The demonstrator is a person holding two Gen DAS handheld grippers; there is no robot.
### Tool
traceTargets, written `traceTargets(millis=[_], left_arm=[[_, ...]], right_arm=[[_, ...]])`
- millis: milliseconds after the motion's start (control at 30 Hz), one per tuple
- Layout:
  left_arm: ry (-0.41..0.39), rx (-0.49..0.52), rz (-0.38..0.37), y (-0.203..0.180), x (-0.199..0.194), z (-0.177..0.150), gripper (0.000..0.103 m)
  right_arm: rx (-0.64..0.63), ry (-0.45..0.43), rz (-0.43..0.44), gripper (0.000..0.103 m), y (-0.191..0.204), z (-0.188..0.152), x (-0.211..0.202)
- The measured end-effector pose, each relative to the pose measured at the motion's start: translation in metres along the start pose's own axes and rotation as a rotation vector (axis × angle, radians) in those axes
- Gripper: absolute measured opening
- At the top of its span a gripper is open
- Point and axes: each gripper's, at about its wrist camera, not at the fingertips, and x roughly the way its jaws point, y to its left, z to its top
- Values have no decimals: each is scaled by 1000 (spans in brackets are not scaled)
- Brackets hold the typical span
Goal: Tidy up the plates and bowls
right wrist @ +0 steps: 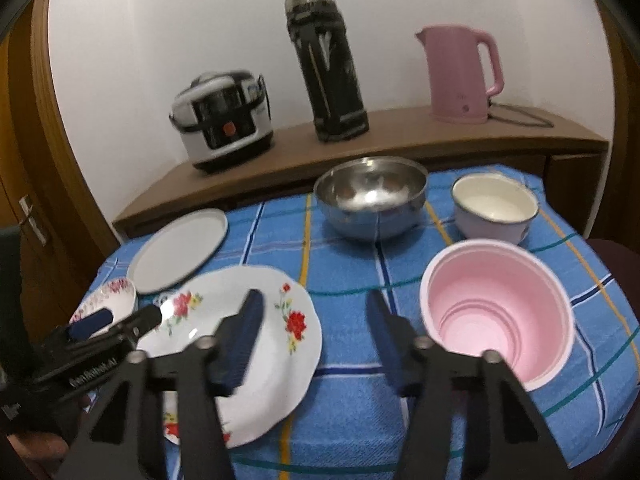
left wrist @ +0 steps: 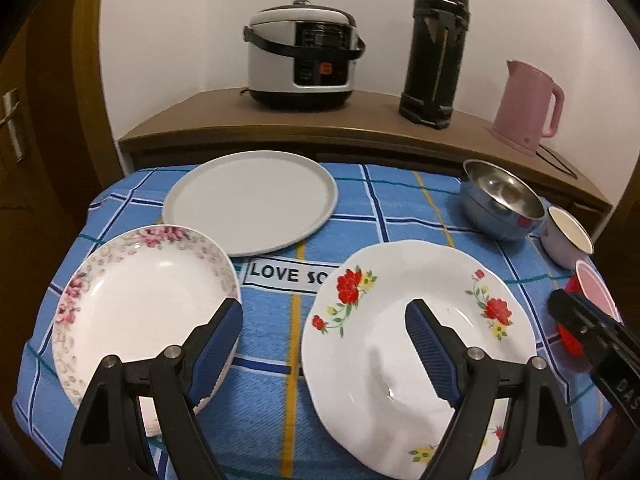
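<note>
Landmark: the red-flowered plate (left wrist: 416, 344), white glazed ceramic with a scalloped rim, lying flat on the blue checked tablecloth (left wrist: 280, 392).

Left gripper (left wrist: 324, 320) pointed down and forward, just left of and over the landmark's near half. Its ribbed blue pads (left wrist: 224, 340) stood wide apart with nothing between them; one finger hung over the pink-flowered plate (left wrist: 136, 292), the other over the landmark's well.

Left of the landmark: the pink-flowered plate, round glossy ceramic with a patterned border. Behind and left: a plain grey plate (left wrist: 250, 202), matte, flat, with a low raised rim.

Right gripper (right wrist: 316, 312) tilted down at the landmark's right edge. Its jaws were partly open and empty, bare cloth showing between them. Its left finger overlapped the landmark's rim; contact could not be judged.

Right of the landmark: a pink plastic bowl (right wrist: 496, 312), deep, with stepped inner walls, just beside the right finger. Behind and right: a polished steel bowl (right wrist: 370, 196), round and reflective, and beside that a small enamel bowl (right wrist: 494, 208), cream inside with a dark rim.
</note>
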Motion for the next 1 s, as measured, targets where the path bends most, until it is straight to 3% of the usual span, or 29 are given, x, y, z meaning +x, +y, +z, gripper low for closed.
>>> traceTargets(millis=[67,233,267,333,500,633,800,900,1000], left_arm=[[6,19,-3,-4,3,-1,85],[18,33,-14,-6,8,-1,84],[21,37,-12,-7,10,-1,80],[39,44,-19,-7,14,-1,61],[80,37,-53,-7,25,-2,54],[71,32,-51,-5,24,0,54],[27,30,-25,8,8,6,54],[-8,13,16,32,-8,10,54],[-42,-29,105,69,-23,15,54]], right_arm=[[-1,9,31,36,0,-2,6],[-40,5,33,35,2,-2,15],[-34,10,41,35,2,-3,17],[-22,24,49,36,1,-3,19],[-22,44,54,37,-1,-2,26],[-25,44,51,37,0,0,26],[-43,5,62,37,9,5,17],[-52,17,133,37,28,11,18],[-81,45,230,37,55,16,26]])
